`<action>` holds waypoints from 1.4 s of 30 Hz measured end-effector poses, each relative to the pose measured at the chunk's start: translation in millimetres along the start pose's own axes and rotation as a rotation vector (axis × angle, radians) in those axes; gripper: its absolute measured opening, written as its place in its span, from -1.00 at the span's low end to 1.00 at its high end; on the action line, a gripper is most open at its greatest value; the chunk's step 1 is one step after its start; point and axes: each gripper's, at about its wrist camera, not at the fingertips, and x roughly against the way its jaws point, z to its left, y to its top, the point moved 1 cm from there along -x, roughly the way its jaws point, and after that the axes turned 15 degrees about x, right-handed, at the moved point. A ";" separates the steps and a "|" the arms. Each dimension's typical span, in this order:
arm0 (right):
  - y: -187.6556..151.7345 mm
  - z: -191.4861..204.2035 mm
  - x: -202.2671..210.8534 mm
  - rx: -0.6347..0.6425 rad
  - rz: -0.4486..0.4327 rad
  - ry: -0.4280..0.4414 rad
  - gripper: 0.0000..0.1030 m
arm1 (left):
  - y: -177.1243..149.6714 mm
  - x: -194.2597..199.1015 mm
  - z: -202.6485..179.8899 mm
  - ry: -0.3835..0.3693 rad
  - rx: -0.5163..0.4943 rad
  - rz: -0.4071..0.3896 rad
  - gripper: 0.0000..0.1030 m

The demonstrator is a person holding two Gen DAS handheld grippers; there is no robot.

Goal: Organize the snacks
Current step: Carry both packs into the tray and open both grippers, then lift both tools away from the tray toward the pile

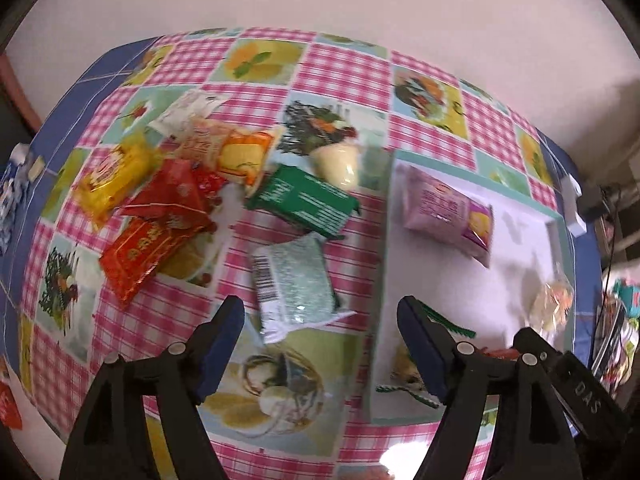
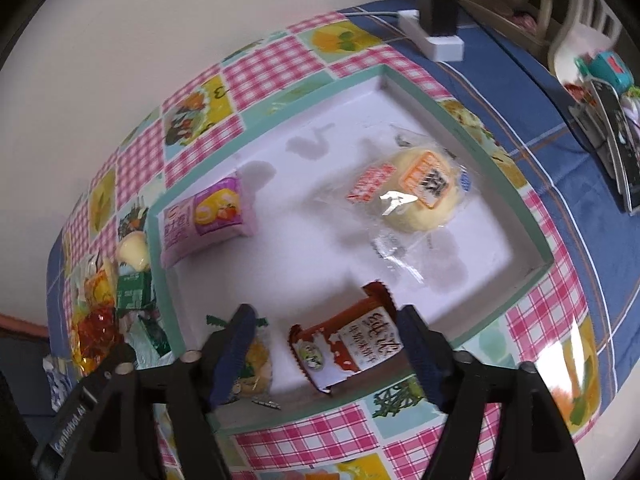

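Note:
A white tray with a green rim (image 2: 532,216) lies on the checked tablecloth and also shows in the left wrist view (image 1: 472,188). In it lie a pink packet (image 2: 208,220), a clear-wrapped yellow bun (image 2: 424,192), a brown-and-white packet (image 2: 352,348) and a small yellow snack (image 2: 256,368). My right gripper (image 2: 324,320) is open just above the brown-and-white packet. My left gripper (image 1: 320,312) is open above a silver-green packet (image 1: 292,284). Left of the tray lie a green packet (image 1: 304,200), red packets (image 1: 156,228), a yellow packet (image 1: 116,176) and an orange packet (image 1: 244,152).
A white power strip (image 2: 436,36) with a black plug lies at the table's far edge beyond the tray. Blue cloth (image 2: 568,128) borders the checked cloth on the right. A wall stands behind the table.

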 end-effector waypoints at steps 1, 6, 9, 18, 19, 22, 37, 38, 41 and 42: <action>0.7 3.6 0.2 0.014 -0.002 -0.002 0.58 | 1.6 -0.3 3.1 0.003 0.011 -0.001 0.79; 1.9 17.6 1.9 0.060 -0.006 -0.011 0.58 | 8.7 1.3 15.9 0.001 0.050 -0.016 0.85; 2.4 27.2 3.4 0.093 -0.011 -0.016 0.58 | 11.2 2.9 21.7 0.009 0.068 -0.035 0.91; 2.7 48.4 13.3 0.155 -0.072 -0.002 1.00 | 19.2 6.6 43.7 0.012 0.134 -0.053 1.00; 2.6 49.7 13.1 0.159 -0.072 -0.002 1.00 | 19.8 6.6 45.7 0.011 0.139 -0.052 1.00; 2.3 54.5 13.1 0.172 -0.075 -0.012 1.00 | 21.6 7.8 51.8 0.009 0.144 -0.051 1.00; -8.1 117.0 12.1 0.306 -0.071 0.055 1.00 | 51.1 31.1 104.6 0.027 0.160 -0.122 1.00; -9.1 123.3 12.2 0.315 -0.076 0.067 1.00 | 54.1 33.3 111.0 0.028 0.174 -0.130 1.00; -11.5 140.6 11.9 0.351 -0.087 0.095 1.00 | 62.9 38.8 136.6 0.029 0.239 -0.145 1.00; -12.2 146.4 11.2 0.361 -0.089 0.101 1.00 | 65.2 39.4 143.8 0.027 0.257 -0.146 1.00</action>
